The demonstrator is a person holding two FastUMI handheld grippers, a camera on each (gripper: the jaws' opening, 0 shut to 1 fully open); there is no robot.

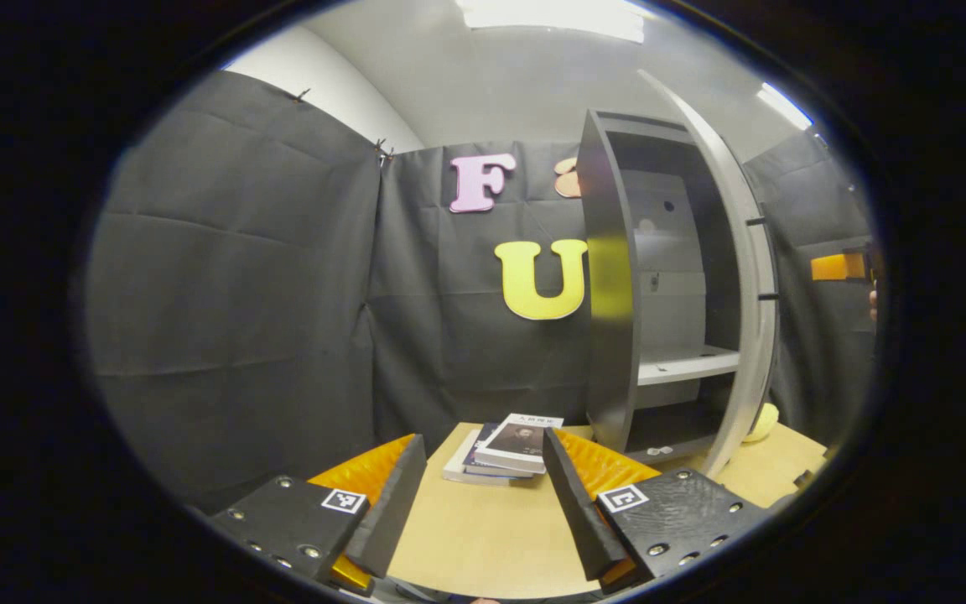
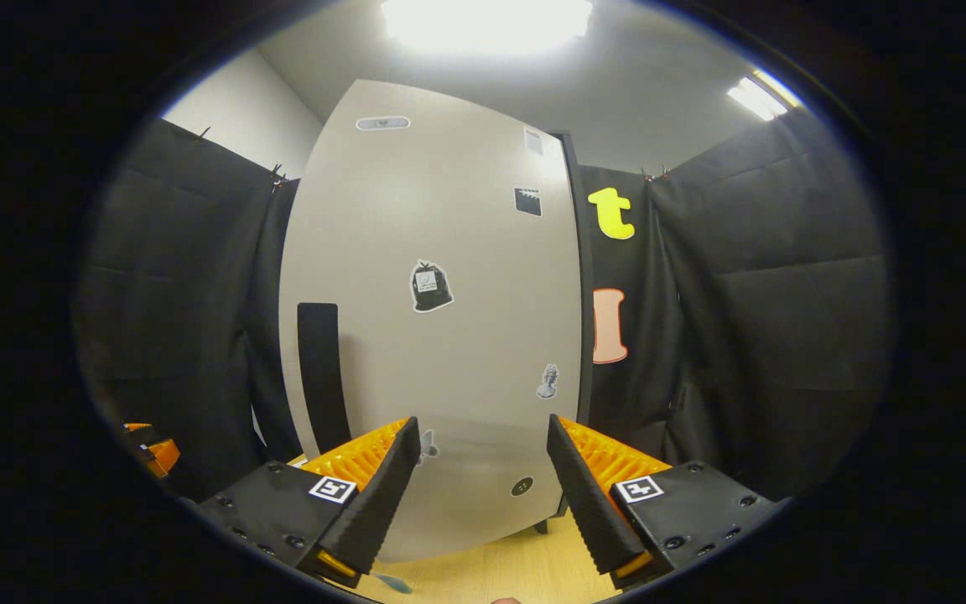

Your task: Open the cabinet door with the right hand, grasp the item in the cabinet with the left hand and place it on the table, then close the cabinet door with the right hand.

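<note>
In the left gripper view the dark cabinet (image 1: 609,277) stands on the table with its pale door (image 1: 747,277) swung wide to the right. Its white shelf (image 1: 688,365) is bare. A small stack of books (image 1: 504,449) lies on the wooden table (image 1: 483,537) left of the cabinet. My left gripper (image 1: 483,440) is open just short of the books, touching nothing. In the right gripper view my right gripper (image 2: 483,422) is open in front of the door's outer face (image 2: 449,335). The black handle strip (image 2: 318,373) lies left of its fingers.
A yellow rounded object (image 1: 764,419) sits on the table behind the open door. Something small lies in the cabinet's bottom compartment (image 1: 659,451). Black cloth walls close in on all sides. The right gripper's orange body (image 1: 843,267) shows at the far right, beyond the door.
</note>
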